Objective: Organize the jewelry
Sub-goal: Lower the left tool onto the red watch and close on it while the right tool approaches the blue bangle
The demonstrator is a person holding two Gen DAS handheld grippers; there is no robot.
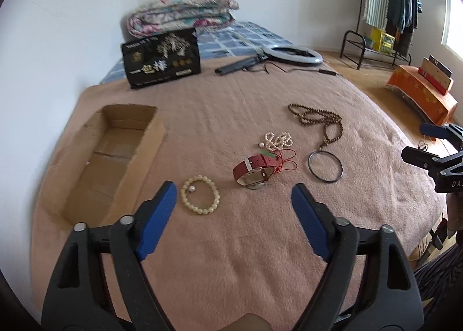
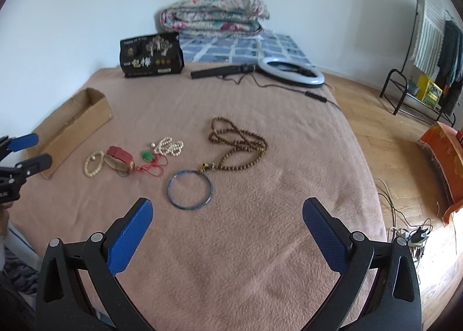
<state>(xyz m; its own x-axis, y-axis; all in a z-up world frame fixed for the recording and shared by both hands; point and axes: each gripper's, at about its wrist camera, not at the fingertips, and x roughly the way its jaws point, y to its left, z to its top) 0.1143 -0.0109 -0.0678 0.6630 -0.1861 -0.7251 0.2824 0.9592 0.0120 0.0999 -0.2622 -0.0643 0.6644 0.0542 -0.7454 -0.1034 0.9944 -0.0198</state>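
Jewelry lies on a pink blanket (image 1: 231, 244). A cream bead bracelet (image 1: 200, 194) (image 2: 93, 163) lies just ahead of my open, empty left gripper (image 1: 233, 196). Beyond it are a red-strap watch (image 1: 252, 171) (image 2: 120, 160), a red cord with green pendant (image 1: 282, 160) (image 2: 149, 161), a white pearl strand (image 1: 278, 141) (image 2: 169, 146), a dark bangle (image 1: 325, 167) (image 2: 189, 189) and a brown bead necklace (image 1: 317, 121) (image 2: 237, 144). An open cardboard box (image 1: 107, 157) (image 2: 72, 131) sits at the left. My right gripper (image 2: 227, 210) is open and empty, short of the bangle.
A black printed box (image 1: 162, 57) (image 2: 151, 54), a ring light with stand (image 1: 292, 54) (image 2: 290, 71) and a folded quilt (image 1: 182, 11) (image 2: 214, 14) lie at the back. The bed's edge drops to a wooden floor (image 2: 390, 140) at the right, with cables (image 2: 405, 232) and a clothes rack (image 1: 387, 12).
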